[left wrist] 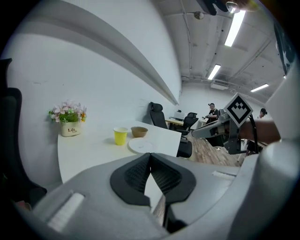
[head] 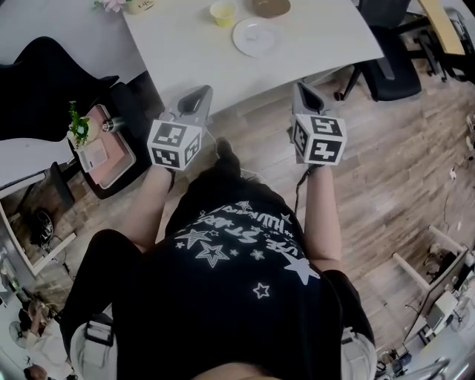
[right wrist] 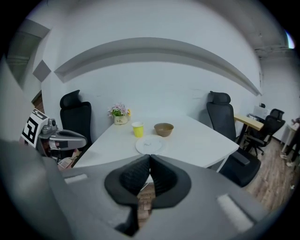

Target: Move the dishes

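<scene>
The left gripper (head: 199, 93) and right gripper (head: 306, 90), both closed and empty, hang just short of the white table's (head: 185, 52) near edge; the white plate (head: 254, 37) lies straight ahead of the right one, with the yellow cup (head: 223, 12) and brown bowl (head: 270, 6) behind it.

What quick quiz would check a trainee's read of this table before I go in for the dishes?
1. True or false: the brown bowl sits on the white plate.
2. Which dish lies nearest the table edge facing the person? A yellow cup; B brown bowl; C white plate.
3. Fill in: the left tool and right tool are both ____, holding nothing.
Key: 1 false, they stand apart; 2 C; 3 shut.
</scene>
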Motion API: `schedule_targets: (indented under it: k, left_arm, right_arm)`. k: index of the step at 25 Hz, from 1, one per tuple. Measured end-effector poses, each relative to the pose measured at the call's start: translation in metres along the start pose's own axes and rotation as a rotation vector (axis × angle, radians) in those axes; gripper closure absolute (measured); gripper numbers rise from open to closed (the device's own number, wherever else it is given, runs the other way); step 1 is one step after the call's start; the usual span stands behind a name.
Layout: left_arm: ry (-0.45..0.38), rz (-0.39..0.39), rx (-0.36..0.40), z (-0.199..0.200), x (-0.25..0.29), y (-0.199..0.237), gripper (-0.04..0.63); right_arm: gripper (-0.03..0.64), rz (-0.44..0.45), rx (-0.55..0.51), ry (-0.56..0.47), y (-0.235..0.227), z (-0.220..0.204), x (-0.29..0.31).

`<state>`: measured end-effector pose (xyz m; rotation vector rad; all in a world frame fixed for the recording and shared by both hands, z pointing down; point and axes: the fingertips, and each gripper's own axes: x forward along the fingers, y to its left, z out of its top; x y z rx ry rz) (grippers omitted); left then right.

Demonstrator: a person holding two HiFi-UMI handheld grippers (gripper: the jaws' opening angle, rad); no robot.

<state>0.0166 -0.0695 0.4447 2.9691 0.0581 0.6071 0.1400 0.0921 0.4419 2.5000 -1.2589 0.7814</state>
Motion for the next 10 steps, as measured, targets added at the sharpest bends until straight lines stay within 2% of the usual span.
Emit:
schedule_targets:
  k: [10]
  left_arm:
    - [-0.007,0.015,0.015,-0.009,-0.049,-0.077,0.584]
  right_arm:
    - [0.612,0.024,-0.001,-0.018,0.001,-0.039,-0.085]
